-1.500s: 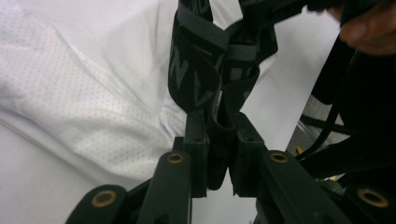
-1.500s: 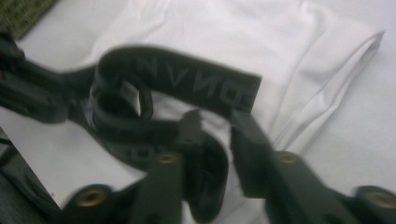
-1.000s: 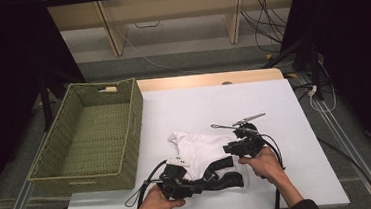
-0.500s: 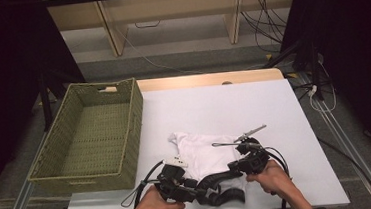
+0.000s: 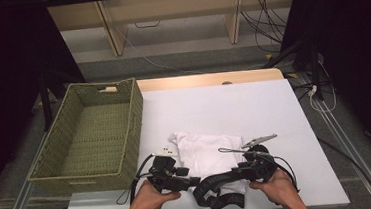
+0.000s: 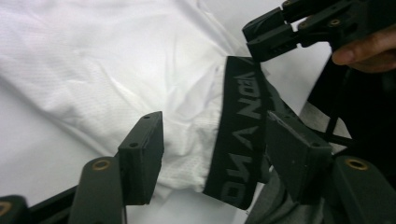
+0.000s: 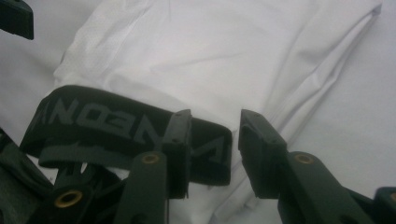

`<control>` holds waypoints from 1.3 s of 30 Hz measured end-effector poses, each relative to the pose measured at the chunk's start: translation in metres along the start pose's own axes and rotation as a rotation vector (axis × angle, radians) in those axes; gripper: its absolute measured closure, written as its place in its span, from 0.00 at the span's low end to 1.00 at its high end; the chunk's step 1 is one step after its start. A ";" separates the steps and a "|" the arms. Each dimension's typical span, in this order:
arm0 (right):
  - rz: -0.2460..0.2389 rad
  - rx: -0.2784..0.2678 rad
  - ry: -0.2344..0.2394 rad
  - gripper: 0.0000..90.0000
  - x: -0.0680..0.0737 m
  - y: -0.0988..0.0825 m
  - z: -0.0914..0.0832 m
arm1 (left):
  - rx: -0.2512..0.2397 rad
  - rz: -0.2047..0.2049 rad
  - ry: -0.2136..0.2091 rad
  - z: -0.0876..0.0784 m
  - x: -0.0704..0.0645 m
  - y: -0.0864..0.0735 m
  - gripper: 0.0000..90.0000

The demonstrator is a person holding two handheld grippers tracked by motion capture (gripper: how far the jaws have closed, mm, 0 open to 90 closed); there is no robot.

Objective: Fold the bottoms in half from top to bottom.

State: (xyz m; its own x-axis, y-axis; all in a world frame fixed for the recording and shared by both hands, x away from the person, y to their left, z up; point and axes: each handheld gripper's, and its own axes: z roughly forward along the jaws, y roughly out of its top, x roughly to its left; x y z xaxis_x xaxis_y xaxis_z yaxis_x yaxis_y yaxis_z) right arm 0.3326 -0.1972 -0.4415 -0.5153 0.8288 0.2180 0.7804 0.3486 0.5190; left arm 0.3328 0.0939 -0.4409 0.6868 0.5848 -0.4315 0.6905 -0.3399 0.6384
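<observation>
A white garment (image 5: 208, 150) lies crumpled near the table's front edge, and its black lettered waistband (image 5: 219, 189) loops toward me. My left gripper (image 5: 193, 180) points right at the band. In the left gripper view its jaws (image 6: 212, 140) have just been opening and stand open, with the waistband (image 6: 239, 135) and white cloth (image 6: 93, 70) between them. My right gripper (image 5: 235, 174) points left at the band's other end. Its jaws (image 7: 215, 140) have also just been opening, with the end of the waistband (image 7: 116, 123) in the gap but not pinched.
A green woven basket (image 5: 135, 119) stands at the table's left side, with nothing seen inside. The white tabletop (image 5: 224, 106) stretches bare behind the garment. Cables trail from both grippers by the front edge. My right gripper (image 6: 299, 25) also appears at the top right of the left gripper view.
My right hand has slid toward the front edge and a little right, drawing the black waistband out along the front. The left hand has stayed put. Both pairs of jaws stand wider.
</observation>
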 end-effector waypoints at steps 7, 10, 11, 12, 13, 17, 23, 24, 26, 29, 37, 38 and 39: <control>0.032 0.086 -0.017 0.75 0.004 -0.005 0.018 | -0.012 -0.037 0.093 -0.003 0.008 -0.001 0.34; 0.035 0.089 -0.030 0.87 0.010 -0.009 0.016 | -0.012 -0.047 0.097 -0.003 0.010 -0.002 0.34; 0.036 0.088 -0.031 0.92 0.011 -0.010 0.015 | -0.009 -0.047 0.096 -0.003 0.010 -0.002 0.34; 0.036 0.086 -0.036 0.96 0.015 -0.012 0.014 | -0.007 -0.047 0.095 -0.003 0.010 -0.002 0.34; 0.032 0.079 -0.040 0.97 0.017 -0.013 0.013 | -0.005 -0.045 0.095 -0.002 0.010 -0.003 0.34; 0.018 0.048 -0.047 0.98 0.025 -0.018 0.002 | -0.009 -0.044 0.097 -0.004 0.011 -0.003 0.34; 0.017 0.020 -0.033 0.98 0.036 -0.034 -0.015 | -0.020 -0.061 0.106 -0.007 0.014 -0.002 0.34; 0.010 0.028 -0.042 0.98 0.039 -0.038 -0.015 | -0.023 -0.062 0.105 -0.007 0.013 -0.002 0.34; 0.002 0.047 -0.056 0.97 0.042 -0.043 -0.012 | -0.026 -0.057 0.096 -0.007 0.011 -0.002 0.36; -0.018 0.086 -0.075 0.96 0.045 -0.048 -0.004 | -0.029 -0.042 0.072 -0.004 0.007 -0.001 0.41; 0.013 0.016 -0.090 0.78 0.037 -0.039 -0.010 | -0.020 0.009 -0.027 0.016 -0.016 0.006 0.73; 0.020 0.006 -0.088 0.77 0.034 -0.037 -0.011 | -0.014 0.016 -0.034 0.018 -0.018 0.006 0.78; 0.021 0.001 -0.090 0.77 0.032 -0.036 -0.010 | 0.005 0.026 -0.045 0.022 -0.020 0.005 0.81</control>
State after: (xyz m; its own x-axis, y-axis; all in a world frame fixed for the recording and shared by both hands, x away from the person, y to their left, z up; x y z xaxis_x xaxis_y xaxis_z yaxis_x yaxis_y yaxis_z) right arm 0.2841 -0.1876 -0.4446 -0.4648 0.8720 0.1533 0.7911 0.3313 0.5141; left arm 0.3270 0.0640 -0.4432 0.7138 0.5423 -0.4431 0.6735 -0.3581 0.6467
